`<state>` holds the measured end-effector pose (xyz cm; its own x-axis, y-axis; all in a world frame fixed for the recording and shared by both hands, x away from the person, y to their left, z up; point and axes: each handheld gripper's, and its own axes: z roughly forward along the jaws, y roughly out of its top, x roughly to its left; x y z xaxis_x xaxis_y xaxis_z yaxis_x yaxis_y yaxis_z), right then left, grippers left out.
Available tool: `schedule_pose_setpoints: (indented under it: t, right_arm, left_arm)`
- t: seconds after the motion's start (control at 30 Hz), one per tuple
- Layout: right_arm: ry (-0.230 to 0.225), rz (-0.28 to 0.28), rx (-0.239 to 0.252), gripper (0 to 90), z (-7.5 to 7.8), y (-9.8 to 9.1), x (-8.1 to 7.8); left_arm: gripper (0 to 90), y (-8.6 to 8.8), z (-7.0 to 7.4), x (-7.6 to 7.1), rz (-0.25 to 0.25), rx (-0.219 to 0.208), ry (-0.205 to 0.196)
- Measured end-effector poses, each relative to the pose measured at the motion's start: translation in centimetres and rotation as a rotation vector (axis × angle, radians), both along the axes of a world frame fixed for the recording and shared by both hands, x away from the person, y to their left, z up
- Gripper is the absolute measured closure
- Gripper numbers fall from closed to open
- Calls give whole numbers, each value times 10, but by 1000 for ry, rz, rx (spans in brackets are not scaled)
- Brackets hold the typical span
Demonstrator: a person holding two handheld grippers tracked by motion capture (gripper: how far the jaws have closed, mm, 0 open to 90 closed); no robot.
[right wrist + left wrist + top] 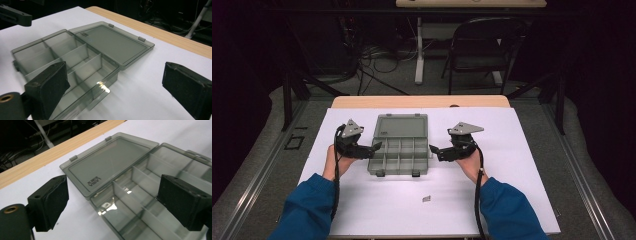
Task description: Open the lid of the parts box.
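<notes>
The left gripper (373, 148) hangs with its jaws spread wide and nothing between them, just off the left side of the grey compartment box (399, 156). The right gripper (436, 152) is likewise open and empty, just off the box's right side. The box lies open near the middle of the white board (522, 165), its lid (402, 125) folded flat toward the far edge, its divided compartments bare. A small metal piece (427, 198) lies alone nearer the front edge, well apart from the box.
</notes>
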<state>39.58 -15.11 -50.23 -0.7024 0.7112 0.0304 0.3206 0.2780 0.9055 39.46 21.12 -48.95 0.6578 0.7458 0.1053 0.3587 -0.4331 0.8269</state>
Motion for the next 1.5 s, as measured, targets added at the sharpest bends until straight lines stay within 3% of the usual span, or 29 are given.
schedule_pose_setpoints:
  t: [0.27,0.4,0.57,0.7,0.97,1.4,1.5]
  right_arm:
    - [-52,16,4,14,7,-14,-31]
    - [-57,16,-7,2,7,-21,-44]
    - [-102,16,14,0,1,-31,-57]
    - [-123,19,3,0,-4,-37,-66]
    - [-155,41,6,0,-9,-43,-83]
    - [-203,29,22,0,-13,-58,-106]
    - [-210,40,6,0,-14,-58,-109]
  left_arm:
    - [65,-7,0,-24,-36,-6,-20]
    - [56,-11,-2,-35,-47,16,-21]
    - [49,-15,-5,-46,-65,18,-14]
    - [41,-17,-8,-54,-85,35,-12]
    - [28,-20,-12,-67,-114,40,-4]
    - [22,-34,-16,-81,-154,55,7]
    - [21,-37,-17,-84,-164,61,10]
